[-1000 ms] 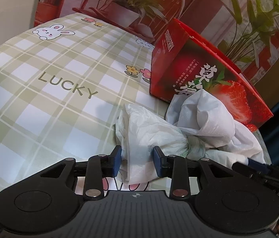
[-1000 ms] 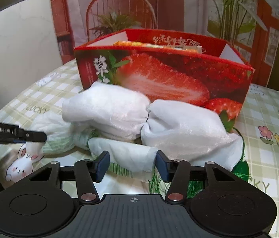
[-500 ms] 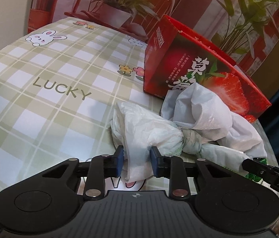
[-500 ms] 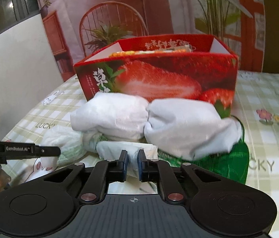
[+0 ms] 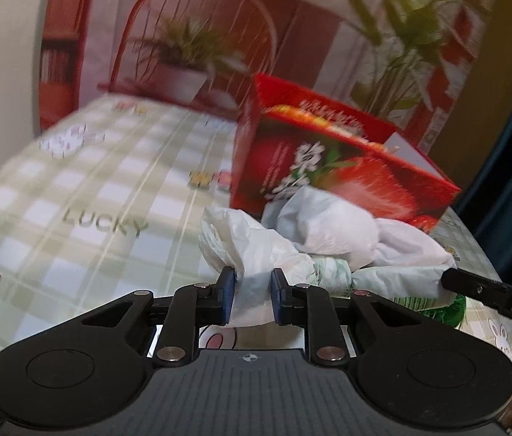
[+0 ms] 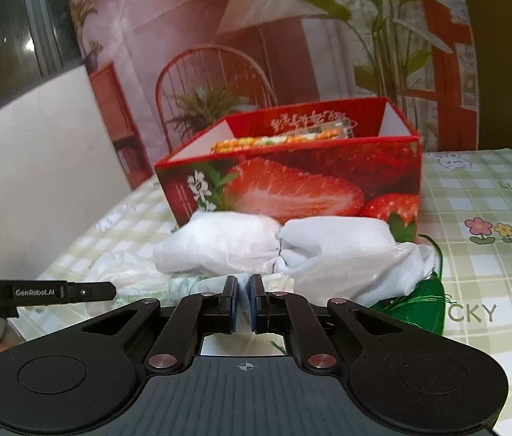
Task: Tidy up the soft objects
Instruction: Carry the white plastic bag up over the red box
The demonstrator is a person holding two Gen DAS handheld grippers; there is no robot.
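1. Checked green tablecloth (image 5: 74, 196) carries 1 red strawberry box (image 6: 292, 185), open-topped, backed by a printed chair-and-plants backdrop.
2. Against the box's near wall lies 1 knotted white plastic bag (image 5: 256, 250) with 2 tied white bundles (image 6: 277, 243); 1 green item (image 6: 419, 301) peeks beside them.
3. Our left gripper (image 5: 252, 298) has been closing and now pinches 1 bag end; our right gripper (image 6: 243, 301) is clenched on the other end.
4. We judge lifting is underway; next, we carry the bag over the box rim together.
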